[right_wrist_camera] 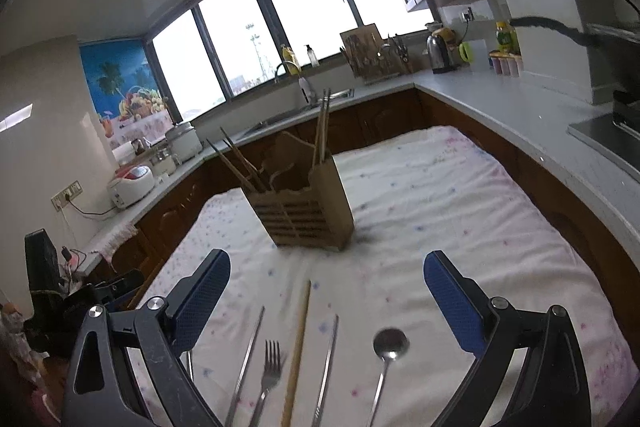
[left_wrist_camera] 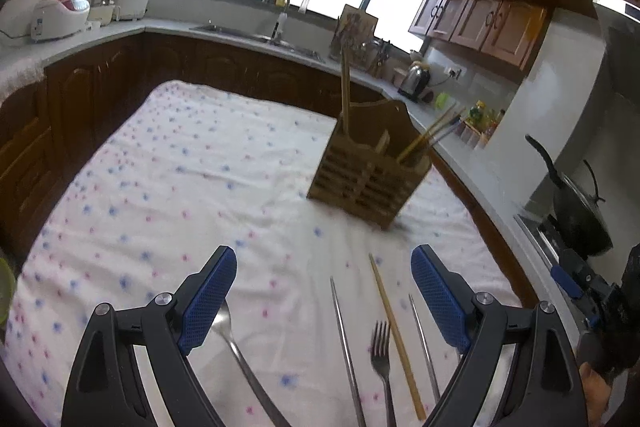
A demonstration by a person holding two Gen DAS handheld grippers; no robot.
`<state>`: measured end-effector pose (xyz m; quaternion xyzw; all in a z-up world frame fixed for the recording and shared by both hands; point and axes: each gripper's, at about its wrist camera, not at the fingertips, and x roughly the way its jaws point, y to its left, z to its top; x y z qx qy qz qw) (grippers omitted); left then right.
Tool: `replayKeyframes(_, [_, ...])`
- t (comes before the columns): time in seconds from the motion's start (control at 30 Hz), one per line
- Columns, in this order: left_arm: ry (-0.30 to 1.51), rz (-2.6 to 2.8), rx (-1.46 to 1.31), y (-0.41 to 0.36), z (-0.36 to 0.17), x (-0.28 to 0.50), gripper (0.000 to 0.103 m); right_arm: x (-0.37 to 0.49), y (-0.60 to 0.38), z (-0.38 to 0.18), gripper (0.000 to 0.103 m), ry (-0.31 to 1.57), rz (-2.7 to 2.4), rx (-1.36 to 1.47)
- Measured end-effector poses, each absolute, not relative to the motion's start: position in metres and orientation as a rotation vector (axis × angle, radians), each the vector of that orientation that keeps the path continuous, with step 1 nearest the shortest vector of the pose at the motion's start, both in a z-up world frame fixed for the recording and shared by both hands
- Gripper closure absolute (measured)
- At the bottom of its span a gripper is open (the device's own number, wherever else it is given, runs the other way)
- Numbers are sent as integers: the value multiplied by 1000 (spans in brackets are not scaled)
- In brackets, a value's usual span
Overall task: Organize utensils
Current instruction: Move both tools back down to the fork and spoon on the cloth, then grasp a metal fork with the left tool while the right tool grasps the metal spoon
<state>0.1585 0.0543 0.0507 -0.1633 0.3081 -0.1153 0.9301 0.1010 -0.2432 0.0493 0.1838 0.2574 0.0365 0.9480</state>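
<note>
On the surface [right_wrist_camera: 440, 187] below me, fork [right_wrist_camera: 270, 363], spoon [right_wrist_camera: 390, 343] and chopsticks [right_wrist_camera: 298, 347] lie parallel for easy pickup; wooden holder [right_wrist_camera: 304, 211] stands beyond. Left gripper [left_wrist_camera: 324, 291] and right gripper [right_wrist_camera: 328, 291] fingers gape, nothing held.

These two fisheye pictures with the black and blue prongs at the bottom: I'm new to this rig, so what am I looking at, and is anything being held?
Each picture comes from a camera on a hand-held gripper, looking along its two fingers. The left gripper and the right gripper are both open and hold nothing. On the flowered tablecloth lie a fork, a spoon, a wooden chopstick and thin metal chopsticks. Behind them stands a wooden utensil holder with some chopsticks already inside. The left-wrist view shows the right gripper at its right edge.
</note>
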Motion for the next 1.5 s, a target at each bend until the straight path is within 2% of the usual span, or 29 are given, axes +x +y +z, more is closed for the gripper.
replayKeyframes(0.57, [760,-297,-249,16,33,147,14,85,-248,-7,4,663,32,406])
replayKeyframes(1.13, [820,-345,-165,-27,13,173,15,107,-246,-31,6,751,23,354])
replayKeyframes(1.33, [842,-373,-143,-39,6,185,15,121,-250,-41,14,797,26,346])
replayKeyframes(1.5, [865,-390,-115,-52,-3,196,16,132,-253,-51,27,840,40,356])
